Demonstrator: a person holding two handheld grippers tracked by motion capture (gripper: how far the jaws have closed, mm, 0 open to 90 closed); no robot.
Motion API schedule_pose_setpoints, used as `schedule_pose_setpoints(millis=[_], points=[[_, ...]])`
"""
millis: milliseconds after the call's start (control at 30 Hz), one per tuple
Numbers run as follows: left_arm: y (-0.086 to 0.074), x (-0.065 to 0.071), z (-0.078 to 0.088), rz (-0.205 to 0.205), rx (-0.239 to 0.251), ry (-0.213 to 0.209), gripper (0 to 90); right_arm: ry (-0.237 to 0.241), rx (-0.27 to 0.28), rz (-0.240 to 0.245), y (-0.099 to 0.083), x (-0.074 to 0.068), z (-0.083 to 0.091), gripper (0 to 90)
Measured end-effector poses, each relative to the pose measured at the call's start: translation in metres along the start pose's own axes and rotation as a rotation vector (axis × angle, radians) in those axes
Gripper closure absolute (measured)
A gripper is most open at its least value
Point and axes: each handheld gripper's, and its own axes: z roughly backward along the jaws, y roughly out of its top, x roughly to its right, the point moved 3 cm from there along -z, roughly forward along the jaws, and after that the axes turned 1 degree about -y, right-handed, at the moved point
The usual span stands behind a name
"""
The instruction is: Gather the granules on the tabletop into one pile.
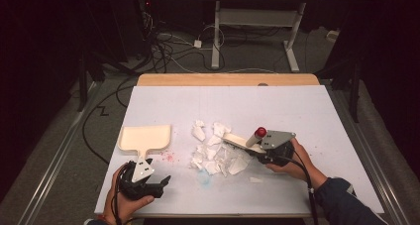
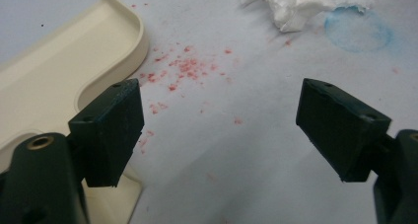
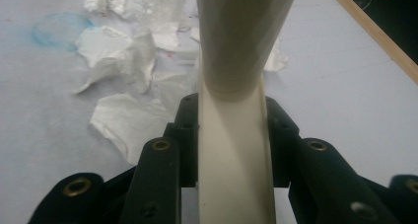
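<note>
A cream dustpan [image 1: 144,137] lies at the table's left, handle toward me; its rim [image 2: 54,81] curves past my left jaw. My left gripper [image 1: 159,182] [image 2: 222,130] rests just below that handle, open, with bare table between its jaws. Several torn white paper scraps [image 1: 215,153] [image 2: 305,2] [image 3: 123,51] lie heaped mid-table. My right gripper [image 1: 257,153] [image 3: 231,110] sits at the heap's right edge, shut on the cream handle of a hand brush [image 1: 238,140] [image 3: 236,150] whose end carries a red cap [image 1: 260,132].
Red crumbs [image 1: 168,157] [image 2: 185,68] are scattered right of the dustpan handle. A faint blue ring stain [image 1: 204,179] [image 2: 357,31] [image 3: 59,29] marks the white table cover [image 1: 317,116] near the scraps. One small scrap [image 1: 256,180] lies apart. A wooden edge [image 1: 228,79] runs along the far side.
</note>
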Motion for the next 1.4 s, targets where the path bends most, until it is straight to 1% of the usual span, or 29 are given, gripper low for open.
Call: schedule_pose_setpoints(millis=[33,67,100,133,267,333,400,500,533,567,700,800,833,867,900,1000,1067,1133,1167,1233,1267,1300,1333,1400], points=[[0.000,0.000,0.000,-0.001,0.001,0.002,17.4,0.013,0.002,0.009,0.000,-0.005,0.004,67.8],[0.000,0.000,0.000,-0.002,0.002,0.005,17.4,0.017,0.005,0.005,0.000,-0.008,0.005,67.8],[0.000,0.001,0.001,-0.003,0.003,0.006,17.4,0.019,0.002,0.003,0.000,-0.010,0.006,67.8],[0.001,0.001,0.001,-0.004,0.008,0.012,17.4,0.019,0.005,0.012,0.001,-0.011,0.007,67.9],[0.002,0.000,0.002,-0.002,0.016,0.027,17.4,0.009,0.009,0.012,0.002,-0.009,0.009,67.9],[0.002,0.000,0.003,-0.003,0.020,0.029,17.4,0.004,0.016,0.003,0.004,-0.006,0.013,68.0],[0.002,-0.001,0.003,-0.003,0.026,0.033,17.4,0.000,0.037,-0.014,0.007,-0.003,0.017,68.0],[0.003,-0.001,0.004,-0.008,0.028,0.039,17.2,-0.017,0.053,-0.015,0.013,0.003,0.022,68.0],[0.003,-0.001,0.003,-0.010,0.030,0.041,17.2,-0.017,0.053,-0.015,0.013,0.003,0.022,68.0],[0.003,-0.001,0.003,-0.013,0.030,0.045,16.6,-0.042,0.053,-0.016,0.016,0.009,0.023,68.0],[0.005,-0.001,0.003,-0.024,0.038,0.058,16.6,-0.061,0.062,-0.035,0.018,0.019,0.022,68.0],[0.006,-0.003,0.002,-0.030,0.040,0.063,16.6,-0.098,0.044,-0.027,0.022,0.028,0.016,68.0],[0.006,-0.003,0.002,-0.030,0.040,0.063,16.6,-0.098,0.044,-0.027,0.022,0.028,0.016,68.0],[0.007,-0.003,0.002,-0.037,0.036,0.074,16.6,-0.113,0.044,-0.040,0.025,0.036,0.011,68.0],[0.007,-0.004,0.001,-0.046,0.032,0.083,16.6,-0.120,0.043,-0.044,0.027,0.039,0.009,68.0],[0.009,-0.007,-0.001,-0.054,0.029,0.083,16.6,-0.157,0.027,-0.053,0.032,0.056,-0.004,68.0],[0.010,-0.008,-0.001,-0.047,0.031,0.079,16.6,-0.166,0.023,-0.072,0.036,0.068,-0.015,68.0],[0.010,-0.008,-0.001,-0.046,0.032,0.081,16.6,-0.189,0.013,-0.075,0.040,0.077,-0.026,68.0],[0.009,-0.010,-0.001,-0.040,0.036,0.073,16.6,-0.194,0.009,-0.082,0.042,0.081,-0.034,68.0],[0.008,-0.011,-0.001,-0.036,0.034,0.071,16.6,-0.192,-0.001,-0.077,0.045,0.086,-0.045,68.0],[0.008,-0.011,-0.001,-0.036,0.034,0.071,16.6,-0.200,-0.010,-0.078,0.047,0.088,-0.052,68.0],[0.008,-0.012,-0.002,-0.032,0.034,0.069,16.6,-0.200,-0.010,-0.078,0.047,0.088,-0.052,68.0],[0.007,-0.012,-0.002,-0.031,0.032,0.065,16.6,-0.191,-0.019,-0.078,0.049,0.090,-0.069,68.0],[0.007,-0.012,-0.003,-0.030,0.032,0.063,16.6,-0.186,-0.036,-0.077,0.050,0.090,-0.080,68.0]])
